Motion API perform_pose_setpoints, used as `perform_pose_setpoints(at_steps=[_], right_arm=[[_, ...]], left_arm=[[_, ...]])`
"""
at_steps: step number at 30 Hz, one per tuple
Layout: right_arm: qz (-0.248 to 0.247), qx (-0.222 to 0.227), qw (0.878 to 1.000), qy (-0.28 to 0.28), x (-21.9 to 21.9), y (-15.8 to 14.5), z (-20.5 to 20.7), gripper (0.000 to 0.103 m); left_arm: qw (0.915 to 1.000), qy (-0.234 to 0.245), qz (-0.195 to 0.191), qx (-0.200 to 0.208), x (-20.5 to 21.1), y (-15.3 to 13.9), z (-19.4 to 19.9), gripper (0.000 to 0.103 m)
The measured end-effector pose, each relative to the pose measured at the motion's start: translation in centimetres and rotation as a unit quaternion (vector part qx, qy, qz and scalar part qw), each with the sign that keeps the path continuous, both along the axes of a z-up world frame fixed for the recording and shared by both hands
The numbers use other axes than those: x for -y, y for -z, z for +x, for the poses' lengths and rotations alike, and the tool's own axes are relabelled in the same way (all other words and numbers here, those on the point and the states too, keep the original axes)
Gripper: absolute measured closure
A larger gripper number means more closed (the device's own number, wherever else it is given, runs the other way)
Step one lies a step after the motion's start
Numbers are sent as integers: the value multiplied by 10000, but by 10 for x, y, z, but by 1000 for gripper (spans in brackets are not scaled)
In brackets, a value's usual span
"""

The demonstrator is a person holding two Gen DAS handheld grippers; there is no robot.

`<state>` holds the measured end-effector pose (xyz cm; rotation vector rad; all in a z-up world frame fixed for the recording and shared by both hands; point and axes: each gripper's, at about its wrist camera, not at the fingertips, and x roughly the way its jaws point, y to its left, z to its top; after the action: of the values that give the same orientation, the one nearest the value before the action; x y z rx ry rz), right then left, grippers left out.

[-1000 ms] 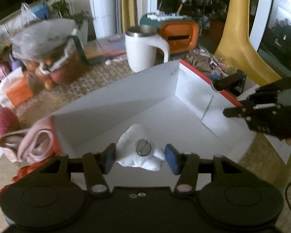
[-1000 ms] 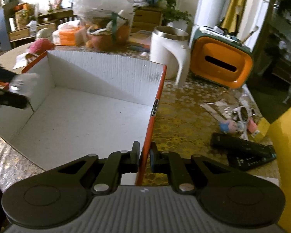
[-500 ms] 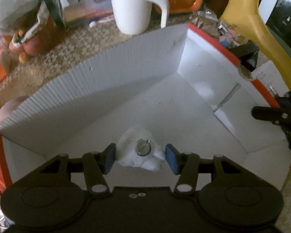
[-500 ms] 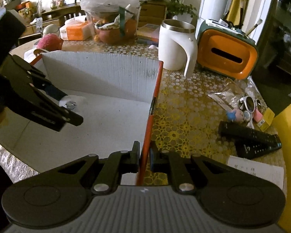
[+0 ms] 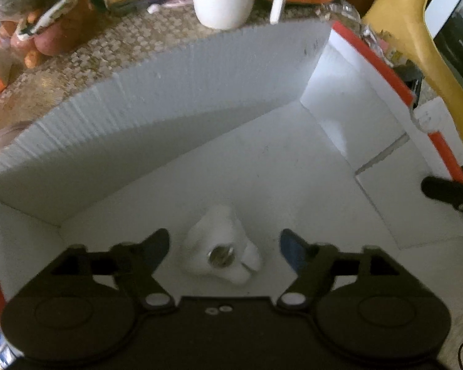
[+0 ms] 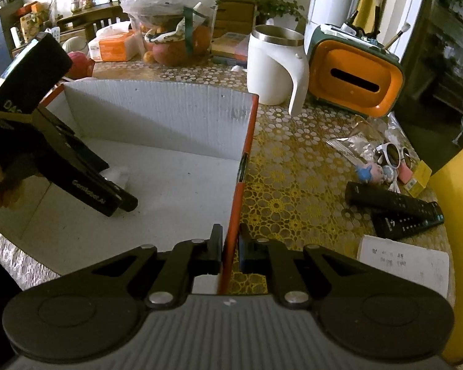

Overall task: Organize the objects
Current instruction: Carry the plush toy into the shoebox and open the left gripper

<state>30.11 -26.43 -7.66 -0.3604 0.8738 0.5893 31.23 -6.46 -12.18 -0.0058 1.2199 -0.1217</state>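
Note:
A white lumpy object with a round metal disc (image 5: 220,257) lies on the floor of the white cardboard box (image 5: 200,98) near its left corner. My left gripper (image 5: 223,245) is open, fingers apart on either side of the object and not touching it. In the right wrist view the left gripper (image 6: 120,200) reaches down into the box, with the white object (image 6: 118,174) just behind it. My right gripper (image 6: 230,251) is shut on the box's orange-edged right wall (image 6: 242,169).
A white mug (image 6: 273,67), an orange and green holder (image 6: 353,77), and a bag of fruit (image 6: 173,37) stand behind the box. Two black remotes (image 6: 395,208), sunglasses (image 6: 393,154), small toys and a paper slip (image 6: 404,265) lie right of the box.
My left gripper carried the white object down into the box and opened, leaving it on the box floor. My right gripper kept its hold on the box wall.

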Motion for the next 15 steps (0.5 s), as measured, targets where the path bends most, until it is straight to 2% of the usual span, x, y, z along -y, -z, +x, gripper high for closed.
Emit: perform_pose_setpoints(at_steps=[7,15], right_arm=[[-78,-24,9999,141,-1,-1,-3,95],[-121,-39,9991,396,5,-1,-15,95]], left_arm=[[9987,4,-185,471,-5,-31,-19,24],[9921,89,-357,1200,-24,-73,-52,21]])
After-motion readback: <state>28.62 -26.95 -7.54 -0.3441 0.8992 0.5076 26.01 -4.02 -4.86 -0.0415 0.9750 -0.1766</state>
